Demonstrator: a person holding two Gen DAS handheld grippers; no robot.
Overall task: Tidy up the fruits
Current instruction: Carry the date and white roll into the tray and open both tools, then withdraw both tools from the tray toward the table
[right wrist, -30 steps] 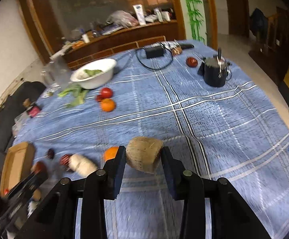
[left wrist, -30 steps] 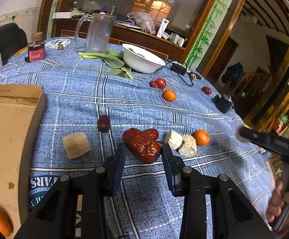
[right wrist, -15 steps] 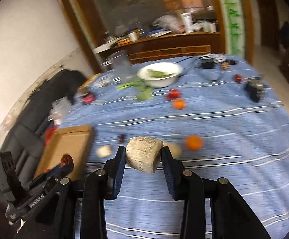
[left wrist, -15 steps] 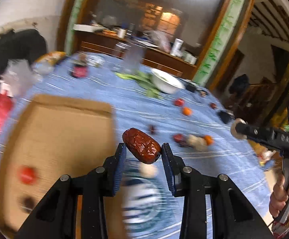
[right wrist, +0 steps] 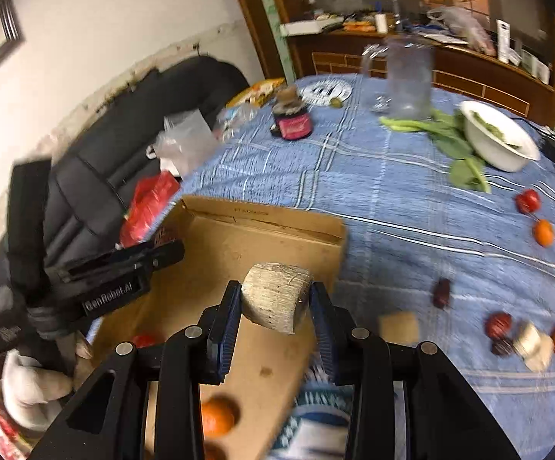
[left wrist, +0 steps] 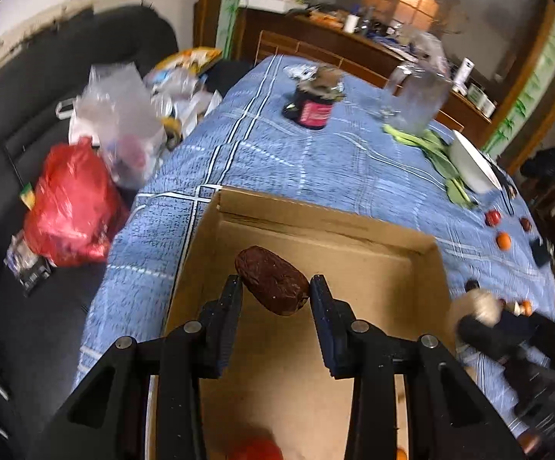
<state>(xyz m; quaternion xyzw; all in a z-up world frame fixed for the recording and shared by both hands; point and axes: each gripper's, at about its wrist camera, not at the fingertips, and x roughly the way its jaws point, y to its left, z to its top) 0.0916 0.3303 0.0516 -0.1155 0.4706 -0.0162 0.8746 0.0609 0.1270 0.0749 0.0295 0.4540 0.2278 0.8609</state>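
Note:
My left gripper is shut on a wrinkled dark red date and holds it above the open cardboard box. My right gripper is shut on a pale beige chunk, held over the box's right side. The left gripper also shows in the right wrist view, over the box's left edge. In the box lie an orange and a red fruit. Loose on the blue cloth are oranges, a tomato, dates and beige chunks.
A white bowl with greens, leafy stalks, a glass pitcher and a dark jar stand at the table's far side. A black sofa with plastic bags lies left of the table.
Both grippers swung left from the loose fruit to the cardboard box, each keeping its load. The left gripper now hangs over the box's inside; the right has come up to its right edge.

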